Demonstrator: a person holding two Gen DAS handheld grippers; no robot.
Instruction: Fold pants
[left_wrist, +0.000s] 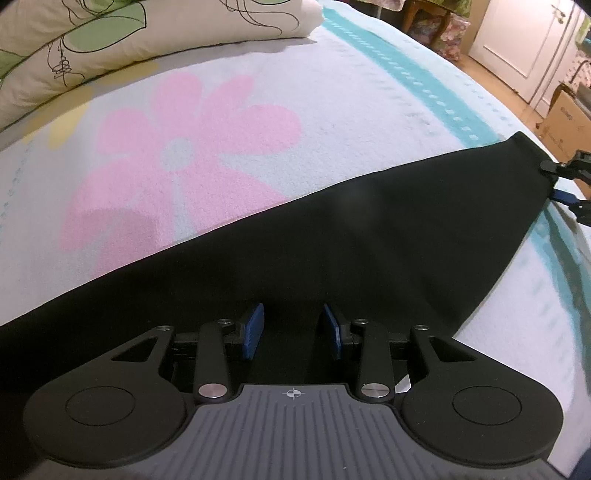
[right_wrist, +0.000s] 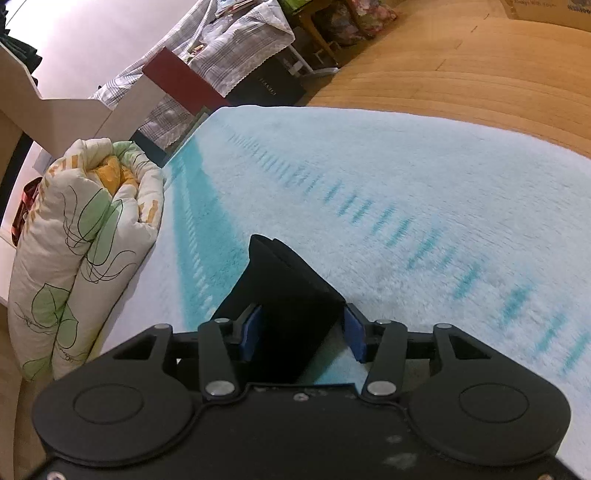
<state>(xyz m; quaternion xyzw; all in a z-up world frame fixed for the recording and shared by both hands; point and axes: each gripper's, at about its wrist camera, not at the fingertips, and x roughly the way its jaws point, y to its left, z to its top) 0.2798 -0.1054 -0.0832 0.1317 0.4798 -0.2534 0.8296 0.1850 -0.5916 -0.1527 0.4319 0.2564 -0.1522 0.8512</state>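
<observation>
Tilting downward, both grippers' jaws stand spread over black pants (left_wrist: 332, 251), gripping nothing.

black pants (left_wrist: 332, 240) cut off by the lower-left edge, their near part hidden under the left hand-held gripper (left_wrist: 293, 330), blanket stripes (right_wrist: 517, 302) motion-blurred

Floral blanket (left_wrist: 332, 96) on bed, rolled quilt (right_wrist: 85, 236), cardboard box (left_wrist: 565, 118), wooden floor (right_wrist: 461, 66)

Black pants (left_wrist: 369, 236) run across ahead of the left claw (left_wrist: 293, 326), blue pads (left_wrist: 254, 328). Beyond them, pale blanket (left_wrist: 332, 110) with pink flower (left_wrist: 177, 147), teal stripe (left_wrist: 417, 85). Far left: cream quilt (left_wrist: 92, 40), green leaves, black outlines.
</observation>
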